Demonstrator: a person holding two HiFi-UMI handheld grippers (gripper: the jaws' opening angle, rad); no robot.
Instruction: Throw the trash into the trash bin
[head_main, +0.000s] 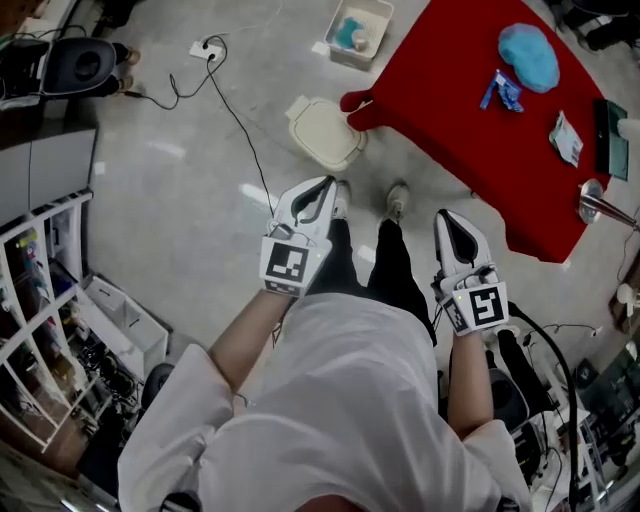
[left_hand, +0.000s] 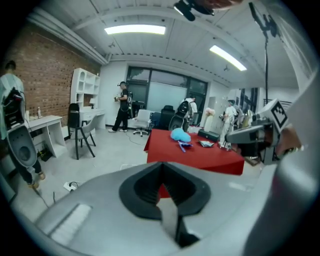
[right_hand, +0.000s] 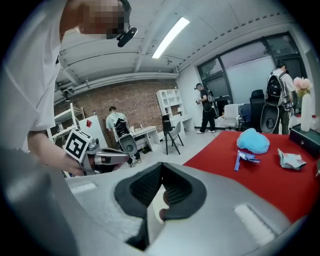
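Ok so, left to right. The left gripper (head_main: 320, 190) hangs over the bare floor in front of the person's legs, well left of the red table (head_main: 450, 140). Its jaws are pinched together with nothing between them.

Just beside the table's left corner, on the floor, sits a cream lidded bin (head_main: 325, 133). The lid is down, so I can't tell what's inside. I'd guess this is the trash bin, and that the lid has to come up before anything goes in.

Further along that same table edge, away from the person, is an open white tub (head_main: 372, 12) with something teal and something white lying in it.

The right gripper (head_main: 448, 218) hovers near the table's closest edge, also closed tight and empty.

All the trash is on the tabletop, well apart from both grippers:

- **Blue wrapper:** the small blue wrapper (head_main: 503, 90) looks like thin film, so it's probably feather-light, crinkly and a bit slippery. I'd pinch a lifted end rather than try to scrape it up flat.
- **Light-blue wad:** the light-blue wad (head_main: 528, 55) sits just beyond the wrapper. It looks soft and squashy and should weigh nothing, so a grab anywhere across its puffed top should hold.
- **Whitish wrapper:** the crumpled whitish wrapper (head_main: 566, 137) lies toward the table's right side. It has raised folds, and those are the easy place to bite.

None of it looks fragile.
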